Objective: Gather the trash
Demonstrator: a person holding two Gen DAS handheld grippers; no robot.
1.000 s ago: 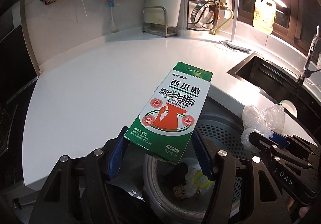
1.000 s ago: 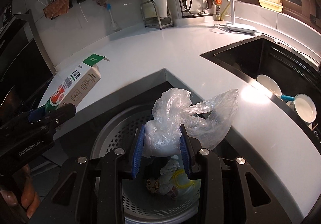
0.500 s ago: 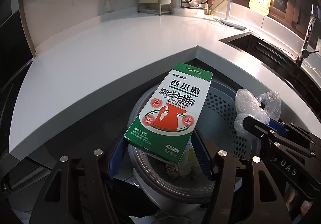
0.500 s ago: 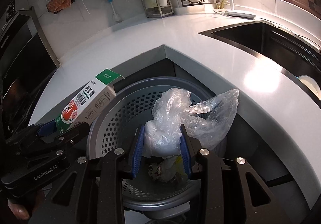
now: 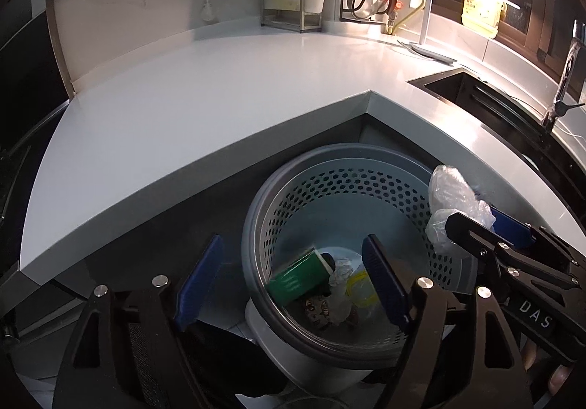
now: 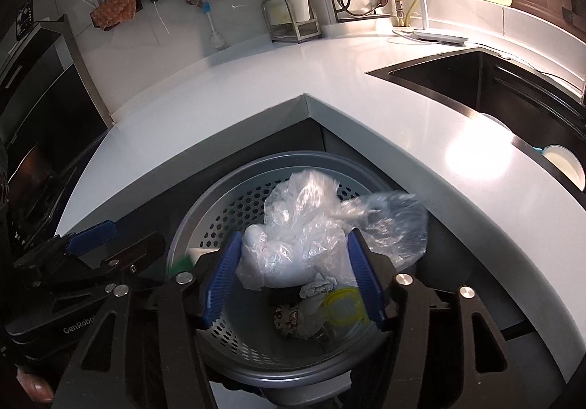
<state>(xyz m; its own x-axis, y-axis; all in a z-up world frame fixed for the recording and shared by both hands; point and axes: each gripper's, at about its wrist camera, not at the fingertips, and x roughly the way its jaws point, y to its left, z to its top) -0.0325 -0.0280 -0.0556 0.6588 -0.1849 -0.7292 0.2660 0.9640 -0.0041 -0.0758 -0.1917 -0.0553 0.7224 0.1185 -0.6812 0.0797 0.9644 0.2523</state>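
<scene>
Currently both grippers hang over the bin (image 5: 340, 189), which sits on the floor in the inside corner of the counter (image 5: 219, 108). Perforated inner basket, trash at the bottom.

Left gripper (image 5: 293, 277): fingers spread wide, nothing between them. Green box (image 5: 296, 279) lies tilted inside the bin, against the left wall, beside crumpled paper (image 5: 338, 271) and a yellow lid (image 5: 360, 286). That item counts as binned.

Right gripper (image 6: 295, 275): pads on either side of a clear plastic bag (image 6: 296, 244), above the bin opening. The gap looks rather wide and the bag is blurred at its right lobe; I cannot tell for certain whether it is pinched or just let go. Logged as held.

Risks, biggest first:
1. Loose right lobe of the bag reaches toward the bin's rim. Light film drifts; if freed here it may drape over the rim or slide outside to the floor. Cause: release point not centred, bag billowing.
2. Film may cling to the ribbed blue pads (image 6: 219, 280) and fail to drop when the fingers part. Cause: static, soft wrinkles caught in ribs.
3. Grippers are near each other over one opening; a sideways move by either could knock the other or the rim.
4. Box edge leaning on the wall could prop the bag high.
</scene>
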